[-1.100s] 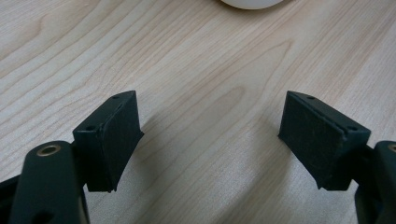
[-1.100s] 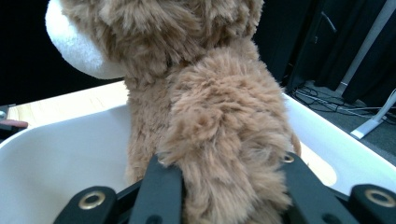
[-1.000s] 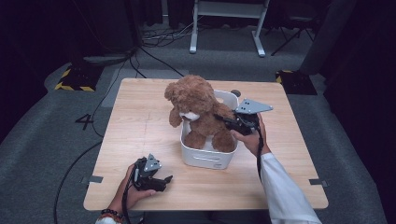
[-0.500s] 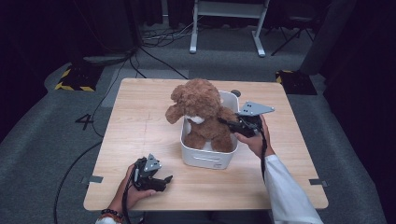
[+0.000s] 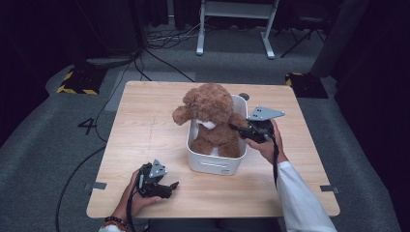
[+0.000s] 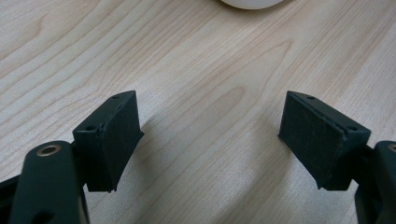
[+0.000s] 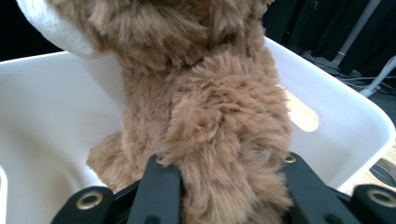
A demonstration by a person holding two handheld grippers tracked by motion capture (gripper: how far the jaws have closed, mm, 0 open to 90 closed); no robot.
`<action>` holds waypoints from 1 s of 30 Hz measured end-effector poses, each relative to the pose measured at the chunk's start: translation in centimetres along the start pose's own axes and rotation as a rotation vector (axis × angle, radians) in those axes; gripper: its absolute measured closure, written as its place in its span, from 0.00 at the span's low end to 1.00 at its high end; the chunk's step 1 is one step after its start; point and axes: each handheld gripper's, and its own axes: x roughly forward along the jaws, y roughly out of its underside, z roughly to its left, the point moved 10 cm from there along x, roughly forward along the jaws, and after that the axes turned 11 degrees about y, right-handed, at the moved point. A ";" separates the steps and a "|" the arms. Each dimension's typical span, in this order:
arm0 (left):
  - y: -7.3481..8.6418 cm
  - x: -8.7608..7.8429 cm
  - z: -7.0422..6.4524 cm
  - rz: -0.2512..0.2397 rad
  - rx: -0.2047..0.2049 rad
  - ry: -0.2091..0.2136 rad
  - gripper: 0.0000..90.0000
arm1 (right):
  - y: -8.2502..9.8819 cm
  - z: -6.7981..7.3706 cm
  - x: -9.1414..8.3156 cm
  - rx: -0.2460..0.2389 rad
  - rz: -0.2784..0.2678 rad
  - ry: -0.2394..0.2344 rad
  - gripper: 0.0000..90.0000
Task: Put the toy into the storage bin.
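A brown teddy bear (image 5: 210,116) sits upright in a white bin (image 5: 215,164) at the middle of the wooden table. My right gripper (image 5: 238,128) reaches in from the bin's right side and is shut on the bear's arm. In the right gripper view the furry arm (image 7: 224,140) fills the gap between the black jaws of the right gripper (image 7: 224,163), with the bin's wall (image 7: 56,102) behind. My left gripper (image 5: 171,186) rests low near the table's front edge, left of the bin. The left gripper (image 6: 208,116) is open over bare wood, with the bin's rim (image 6: 252,3) just ahead.
A small dark round object (image 5: 244,96) lies on the table (image 5: 145,125) behind the bin. Beyond the far edge, cables and a white stand's legs (image 5: 232,29) are on the grey floor. Bare wood surrounds the bin on the left and right.
The bear has shifted a little to the right and down, settling upright in the bin with the right gripper still on its arm. The left gripper has stayed put.
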 end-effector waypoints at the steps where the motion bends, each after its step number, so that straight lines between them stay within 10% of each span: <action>1: 0.0 0.0 0.0 0.000 0.000 0.000 0.23 | 0.0 -0.1 0.1 0.001 0.007 0.006 0.83; 30: 0.0 0.0 0.0 0.000 0.000 0.000 0.23 | 1.1 -1.5 -0.4 0.000 0.091 0.061 0.72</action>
